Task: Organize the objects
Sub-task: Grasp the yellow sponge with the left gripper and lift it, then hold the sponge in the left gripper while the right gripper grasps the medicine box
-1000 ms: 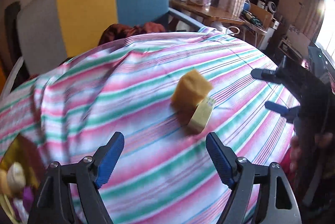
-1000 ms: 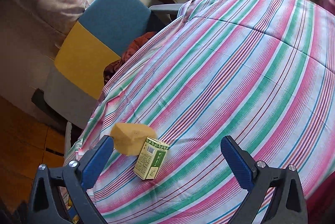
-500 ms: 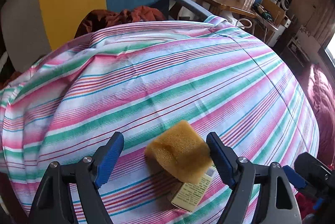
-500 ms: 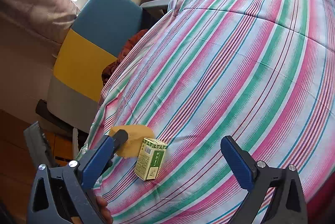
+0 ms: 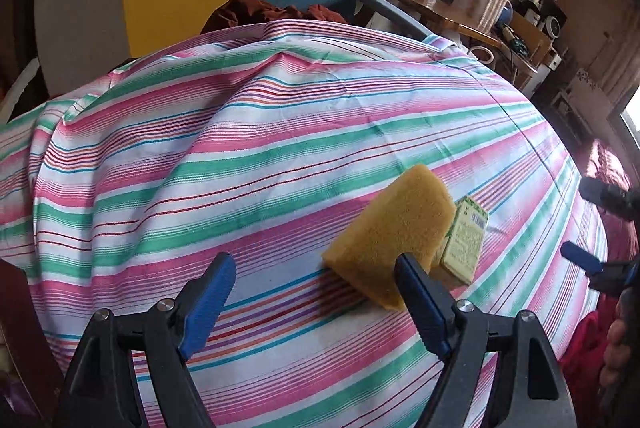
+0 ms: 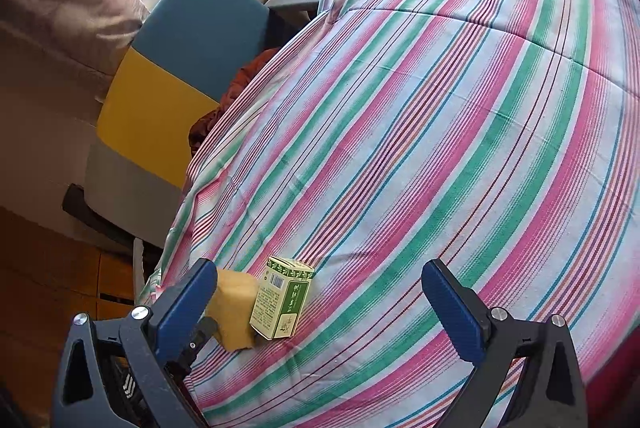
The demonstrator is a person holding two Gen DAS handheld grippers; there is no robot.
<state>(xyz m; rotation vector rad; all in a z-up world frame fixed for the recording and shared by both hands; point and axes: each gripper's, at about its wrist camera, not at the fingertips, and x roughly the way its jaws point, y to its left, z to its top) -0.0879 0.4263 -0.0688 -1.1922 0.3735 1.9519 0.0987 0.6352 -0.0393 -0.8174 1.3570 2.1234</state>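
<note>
Left wrist view: the left gripper (image 5: 316, 292) has its blue fingers spread wide with nothing between them; the yellow sponge (image 5: 390, 236) lies on the striped cloth (image 5: 240, 155) at about one o'clock from the gap, its near corner tucked behind the right-hand fingertip, not between the pads; its long axis runs from seven toward one o'clock; the small green box (image 5: 466, 242) lies touching the sponge's far side, at two o'clock; the right gripper (image 5: 592, 228) shows at the three o'clock edge of this view, apart from both objects.

Right wrist view: the right gripper (image 6: 320, 304) is likewise spread and empty; the green box (image 6: 285, 304) sits on the cloth between the fingers but closer to the left-hand one, at about nine o'clock from the gap's middle, its long axis running roughly six to twelve; the sponge (image 6: 234, 302) touches it further toward nine o'clock, partly hidden by the finger.

Judged from both views, the left hand is nearer the sponge and would need to shift toward three o'clock to straddle it; the right hand is better lined up for the box.
</note>
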